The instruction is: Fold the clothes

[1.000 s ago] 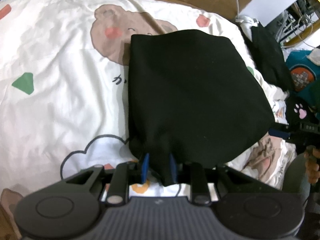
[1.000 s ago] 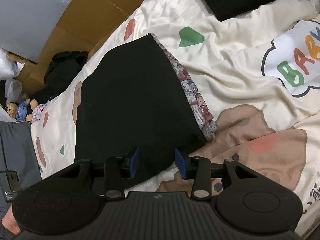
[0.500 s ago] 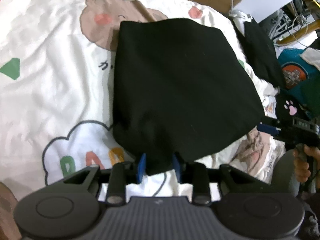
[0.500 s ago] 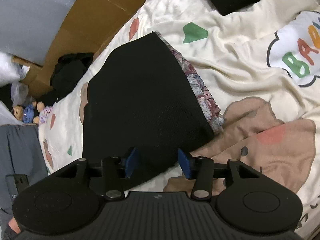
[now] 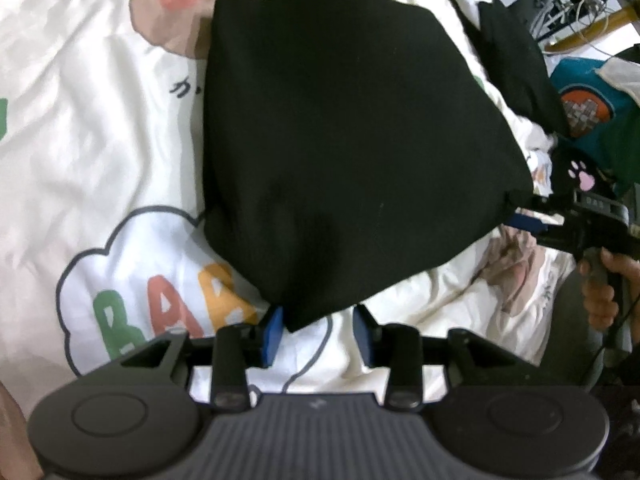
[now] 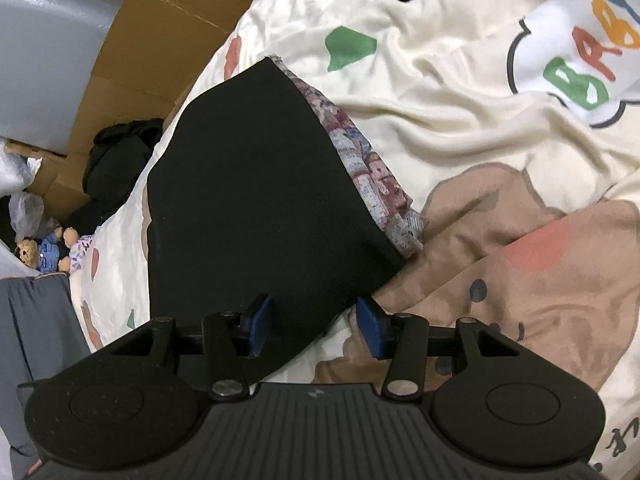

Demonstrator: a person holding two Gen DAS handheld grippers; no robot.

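A folded black garment (image 5: 352,140) lies flat on the cartoon-print bedsheet (image 5: 100,128). Its near corner rests between the blue pads of my left gripper (image 5: 318,334), whose jaws are opening; the cloth brushes the left pad and stands clear of the right one. In the right wrist view the same black garment (image 6: 256,184) shows a patterned layer (image 6: 376,176) along its right edge. My right gripper (image 6: 316,328) is open astride its near edge, with a gap at the right pad. The right gripper (image 5: 524,220), held by a hand (image 5: 600,292), also shows at the garment's right corner.
Another black garment (image 5: 516,64) and a teal one (image 5: 592,112) are piled at the bed's right side. Cardboard (image 6: 140,40), a dark clothes heap (image 6: 116,160) and small teddy bears (image 6: 40,252) lie beyond the bed's far edge. The sheet (image 6: 460,92) with the BABY print spreads out beside the garment.
Both grippers have sunk toward the bed and their jaws have widened. The left gripper has let go of the garment's corner, which now lies on the sheet.
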